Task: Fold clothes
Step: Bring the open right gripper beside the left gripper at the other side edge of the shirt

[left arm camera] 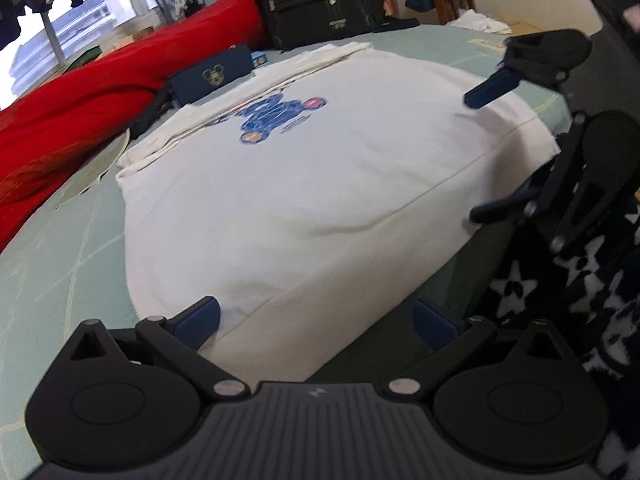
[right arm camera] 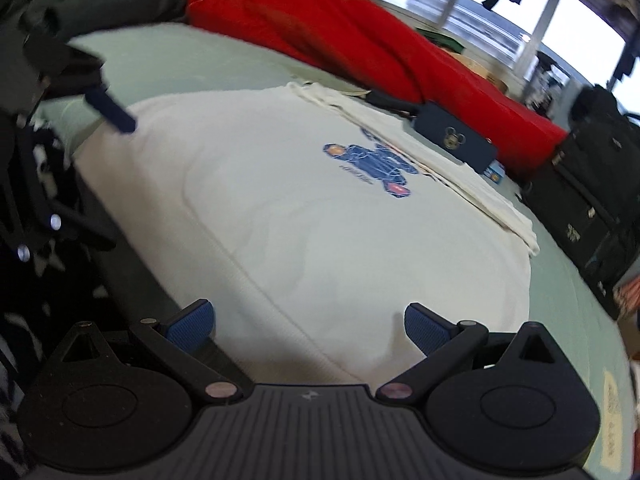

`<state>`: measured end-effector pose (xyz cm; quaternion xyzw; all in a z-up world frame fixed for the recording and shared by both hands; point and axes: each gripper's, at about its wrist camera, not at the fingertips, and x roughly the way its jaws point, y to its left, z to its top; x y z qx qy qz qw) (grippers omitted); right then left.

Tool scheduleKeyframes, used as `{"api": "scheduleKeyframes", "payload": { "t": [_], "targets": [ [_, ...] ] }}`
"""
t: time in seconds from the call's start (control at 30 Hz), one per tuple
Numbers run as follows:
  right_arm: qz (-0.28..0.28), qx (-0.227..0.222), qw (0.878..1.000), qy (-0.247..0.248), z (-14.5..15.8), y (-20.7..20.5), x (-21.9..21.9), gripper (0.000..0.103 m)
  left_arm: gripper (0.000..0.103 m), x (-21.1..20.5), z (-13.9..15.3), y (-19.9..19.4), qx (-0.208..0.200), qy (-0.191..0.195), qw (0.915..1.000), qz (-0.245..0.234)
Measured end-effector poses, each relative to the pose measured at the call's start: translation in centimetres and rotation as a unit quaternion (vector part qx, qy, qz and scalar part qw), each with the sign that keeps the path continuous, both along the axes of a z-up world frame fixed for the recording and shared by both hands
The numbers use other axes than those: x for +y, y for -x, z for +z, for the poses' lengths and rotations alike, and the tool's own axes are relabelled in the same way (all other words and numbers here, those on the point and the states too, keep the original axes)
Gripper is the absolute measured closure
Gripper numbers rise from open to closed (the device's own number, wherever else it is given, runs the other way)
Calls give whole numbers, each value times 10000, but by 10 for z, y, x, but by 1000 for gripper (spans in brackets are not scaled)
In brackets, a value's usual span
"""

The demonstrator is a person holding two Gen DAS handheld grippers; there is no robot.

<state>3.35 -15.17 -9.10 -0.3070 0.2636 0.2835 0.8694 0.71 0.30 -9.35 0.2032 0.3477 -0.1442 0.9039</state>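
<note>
A white T-shirt (left arm camera: 300, 208) (right arm camera: 320, 232) with a blue bear print (left arm camera: 276, 116) (right arm camera: 372, 168) lies flat on the pale green bed sheet (left arm camera: 60, 264) (right arm camera: 180, 60), with folded layers along its far edge. My left gripper (left arm camera: 318, 322) is open, and one near corner of the shirt's hem lies between its blue pads. My right gripper (right arm camera: 308, 326) is open in the same way over the other near corner. Each gripper shows in the other's view, jaws apart: the right gripper (left arm camera: 484, 152) and the left gripper (right arm camera: 104, 176).
A red blanket (left arm camera: 80, 100) (right arm camera: 360, 40) is piled along the far side of the bed. A navy case with a mouse emblem (left arm camera: 212, 76) (right arm camera: 452, 136) touches the shirt's far edge. A black bag (left arm camera: 320, 0) (right arm camera: 592, 200) stands beyond. Dark star-patterned fabric (left arm camera: 560, 288) is at the near bed edge.
</note>
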Motion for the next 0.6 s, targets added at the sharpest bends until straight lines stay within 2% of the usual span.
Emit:
{"api": "scheduleKeyframes", "payload": {
  "t": [0.13,0.3,0.5,0.6],
  "targets": [
    [268,-355,9976,531,-5,10,13,0,1,-3,5,2,-150,-45,9999,-31],
    [352,-326,9979,423,-5,18,14,0,1,-2,10,2,-186,88,9998,-32],
    [225,-396,9965,697,-17,11,14,0,1,-12,-1,0,-127,-253,9995,-113],
    [199,-414,9963,724,-21,8,13,0,1,-14,-3,-1,-99,-267,9995,-134]
  ]
}}
